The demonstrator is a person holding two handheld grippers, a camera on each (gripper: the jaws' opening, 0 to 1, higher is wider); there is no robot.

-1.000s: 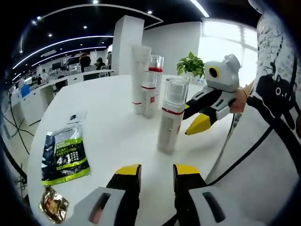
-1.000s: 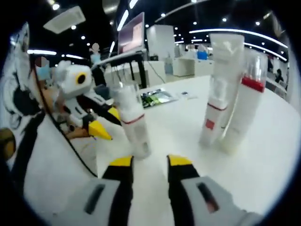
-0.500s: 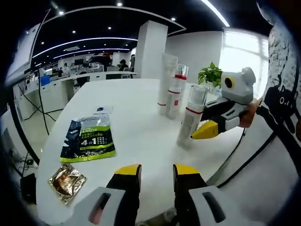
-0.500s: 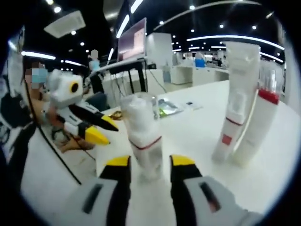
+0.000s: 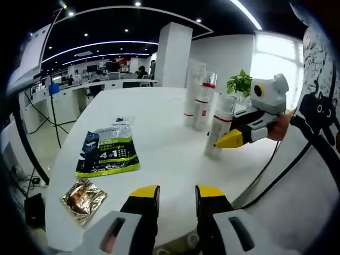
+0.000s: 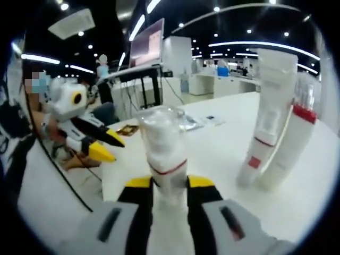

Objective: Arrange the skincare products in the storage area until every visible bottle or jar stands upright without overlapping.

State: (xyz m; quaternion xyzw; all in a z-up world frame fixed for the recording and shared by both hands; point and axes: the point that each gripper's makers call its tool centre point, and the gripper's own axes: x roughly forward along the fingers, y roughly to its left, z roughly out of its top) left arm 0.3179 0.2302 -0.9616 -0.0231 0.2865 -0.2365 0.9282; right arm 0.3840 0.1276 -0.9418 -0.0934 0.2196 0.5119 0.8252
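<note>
In the left gripper view we hold our left gripper [image 5: 177, 192] released over the table [image 5: 159, 159], the pump bottle [image 5: 219, 127] standing upright at 1 o'clock. In the right gripper view our right gripper [image 6: 169, 183] grasps that bottle [image 6: 162, 154]; a tube [image 6: 265, 119] stands at 2 o'clock.

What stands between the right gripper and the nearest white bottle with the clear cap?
Nothing visible does. The right gripper already has its jaws on both sides of the white bottle, which stands upright on the table, apart from the tall tube.
</note>
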